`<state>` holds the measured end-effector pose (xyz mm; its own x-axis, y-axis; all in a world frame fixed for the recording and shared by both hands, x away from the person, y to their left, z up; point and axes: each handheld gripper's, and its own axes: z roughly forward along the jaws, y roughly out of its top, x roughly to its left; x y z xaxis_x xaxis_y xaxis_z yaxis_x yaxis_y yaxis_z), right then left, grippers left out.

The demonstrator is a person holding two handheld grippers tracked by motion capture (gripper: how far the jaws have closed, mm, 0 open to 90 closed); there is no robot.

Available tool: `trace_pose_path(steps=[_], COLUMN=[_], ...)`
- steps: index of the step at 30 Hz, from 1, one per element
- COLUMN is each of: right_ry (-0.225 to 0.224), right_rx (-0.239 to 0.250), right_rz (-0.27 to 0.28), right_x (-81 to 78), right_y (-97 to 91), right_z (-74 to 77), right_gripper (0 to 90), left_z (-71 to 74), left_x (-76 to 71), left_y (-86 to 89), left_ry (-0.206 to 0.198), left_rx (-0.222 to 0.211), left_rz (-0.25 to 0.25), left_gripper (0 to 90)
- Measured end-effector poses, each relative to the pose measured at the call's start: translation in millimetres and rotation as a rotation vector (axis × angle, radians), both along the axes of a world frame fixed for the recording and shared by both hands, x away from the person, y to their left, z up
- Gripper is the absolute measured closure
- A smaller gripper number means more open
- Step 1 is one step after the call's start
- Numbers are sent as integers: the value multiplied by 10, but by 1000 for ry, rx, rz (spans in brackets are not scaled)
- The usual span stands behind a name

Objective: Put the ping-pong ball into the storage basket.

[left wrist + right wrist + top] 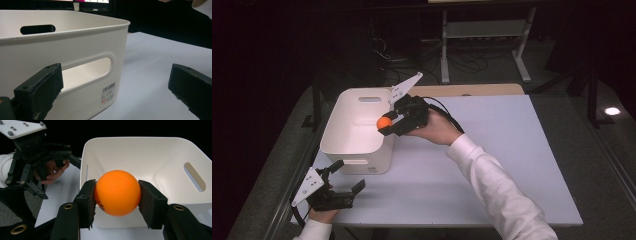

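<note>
A white plastic bin (354,132) stands on the left part of the white tabletop (492,165), with a slot handle cut into its near and far walls and a small barcode sticker low on the near wall. The right hand-held gripper (387,123) reaches over the bin's right rim, its jaws closed on an orange ball (384,122). In the right gripper view the ball (117,193) sits squeezed between the two black foam pads (87,200), touching both, and hangs above the bin's (150,155) open inside, close to its near wall. The person's right hand (437,127) wraps the gripper body, a white sleeve (499,187) running back to the lower right, and a grey three-cornered plate rises from the gripper's top above the bin's far right corner.

The left hand-held gripper (347,177) rests low at the front left corner of the tabletop, just in front of the bin and apart from it. Its jaws stand wide open with nothing between them. In the left gripper view one pad (41,87) lines up in front of the bin's (75,42) near wall beside the slot handle, while the other lies over bare tabletop (155,62) to the right. In the right gripper view the left hand-held gripper (53,160) appears at the upper left, beside the bin, with fingers (53,173) curled under it.
</note>
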<state>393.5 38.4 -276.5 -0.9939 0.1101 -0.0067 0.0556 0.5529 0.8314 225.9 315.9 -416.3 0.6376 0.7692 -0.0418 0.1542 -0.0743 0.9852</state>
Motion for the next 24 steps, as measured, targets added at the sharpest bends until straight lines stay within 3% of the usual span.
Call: trace_pose_path(steps=[3, 6, 24], right_ry=[-30, -5, -1], right_rx=[0, 0, 8], right_rz=[15, 11, 53], right_x=[41, 33, 90], right_y=[38, 87, 340], right_z=[-9, -10, -104], right_gripper=[494, 493, 493], left_z=[2, 1, 6], left_x=[-2, -2, -9], left_y=[0, 0, 7], left_ry=[-2, -2, -5], left_rx=[-2, -3, -10], left_rz=[0, 0, 4], left_gripper=[0, 0, 0])
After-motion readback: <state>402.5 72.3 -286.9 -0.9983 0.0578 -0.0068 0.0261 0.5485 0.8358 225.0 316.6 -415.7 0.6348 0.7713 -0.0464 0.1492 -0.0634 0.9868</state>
